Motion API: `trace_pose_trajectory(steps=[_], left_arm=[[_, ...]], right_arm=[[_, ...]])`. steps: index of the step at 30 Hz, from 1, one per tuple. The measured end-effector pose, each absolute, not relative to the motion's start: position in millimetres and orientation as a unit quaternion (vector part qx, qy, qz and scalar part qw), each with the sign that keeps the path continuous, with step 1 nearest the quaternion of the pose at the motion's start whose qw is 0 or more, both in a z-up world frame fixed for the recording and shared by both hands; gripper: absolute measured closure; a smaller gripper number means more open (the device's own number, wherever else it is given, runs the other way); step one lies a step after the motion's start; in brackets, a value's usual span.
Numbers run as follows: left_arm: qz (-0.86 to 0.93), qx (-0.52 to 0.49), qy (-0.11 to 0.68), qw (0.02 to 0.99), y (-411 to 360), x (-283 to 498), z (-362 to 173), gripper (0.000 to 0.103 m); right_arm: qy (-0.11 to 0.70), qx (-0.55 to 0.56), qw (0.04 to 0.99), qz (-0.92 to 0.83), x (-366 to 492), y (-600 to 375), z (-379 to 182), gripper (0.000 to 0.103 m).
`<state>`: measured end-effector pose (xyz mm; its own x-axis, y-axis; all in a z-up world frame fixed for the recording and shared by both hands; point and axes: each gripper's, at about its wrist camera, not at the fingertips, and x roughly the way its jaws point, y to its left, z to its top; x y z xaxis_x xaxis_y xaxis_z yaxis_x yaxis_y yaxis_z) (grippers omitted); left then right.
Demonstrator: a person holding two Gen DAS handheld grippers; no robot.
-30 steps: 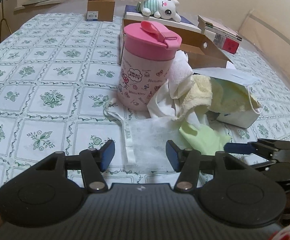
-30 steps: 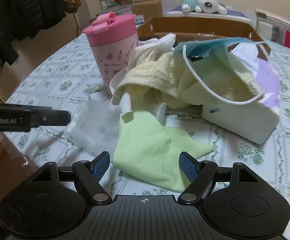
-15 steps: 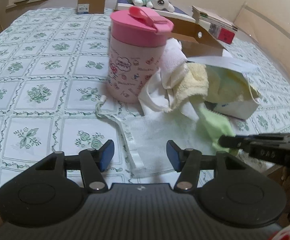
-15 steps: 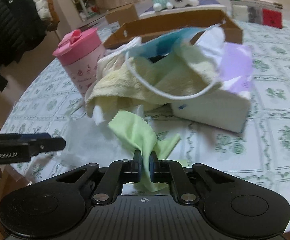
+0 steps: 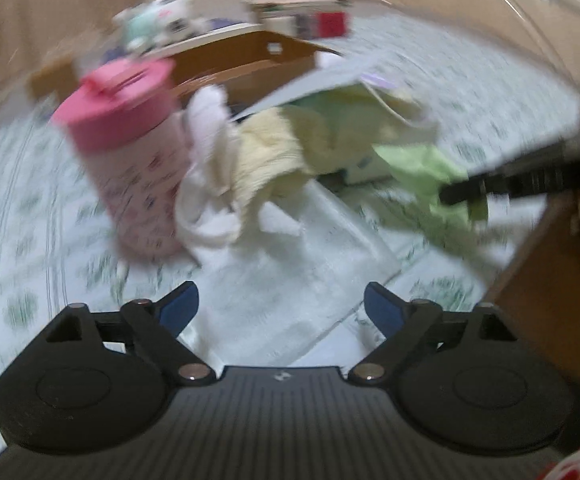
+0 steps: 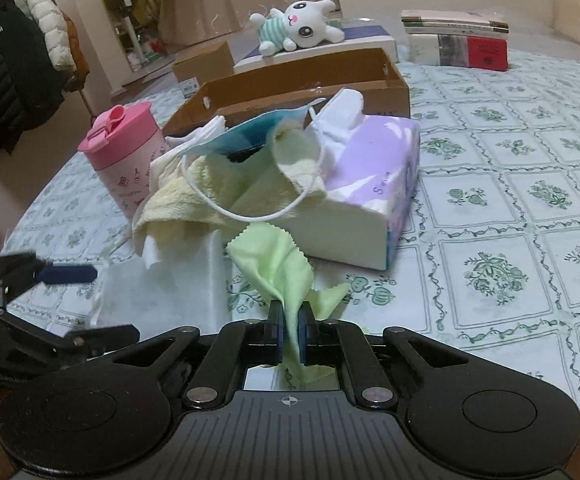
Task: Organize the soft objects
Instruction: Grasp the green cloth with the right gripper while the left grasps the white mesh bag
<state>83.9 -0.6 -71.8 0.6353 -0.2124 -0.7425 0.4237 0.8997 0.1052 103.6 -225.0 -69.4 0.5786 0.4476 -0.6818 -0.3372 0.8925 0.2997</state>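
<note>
My right gripper is shut on a light green cloth and holds it lifted off the table; the cloth also shows in the blurred left wrist view. A white mesh cloth lies flat on the table in front of my left gripper, which is open and empty just above its near edge. A yellow towel, a white cloth and a blue face mask are heaped against a purple tissue box.
A pink lidded cup stands left of the heap. An open cardboard box sits behind it. A plush rabbit lies on a flat box, books at the back right. The table edge is near.
The right gripper, open a second ago, closed on the green cloth and has raised it. The left gripper has opened wider and swung quickly, so its view is blurred.
</note>
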Motion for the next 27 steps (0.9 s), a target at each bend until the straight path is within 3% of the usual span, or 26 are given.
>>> trace_pose_trajectory(steps=[6,11,17,24,27], left_arm=[[-0.228,0.235,0.405,0.854,-1,102,-90,0.011],[-0.253,0.225,0.439,0.832,9,118,-100,0.015],[-0.273,0.208,0.448,0.825,12,120,-101,0.039],[-0.241,0.178,0.452,0.84,14,112,-95,0.086],[-0.221,0.165,0.454,0.848,13,102,-92,0.094]], right_arm=[[0.408,0.068,0.883,0.224,105,-222,-74,0.096],[0.416,0.066,0.879,0.226,107,-218,-80,0.096],[0.418,0.064,0.877,0.227,108,-214,-82,0.096],[0.418,0.061,0.875,0.236,103,-209,-80,0.096],[0.414,0.06,0.877,0.238,99,-208,-76,0.096]])
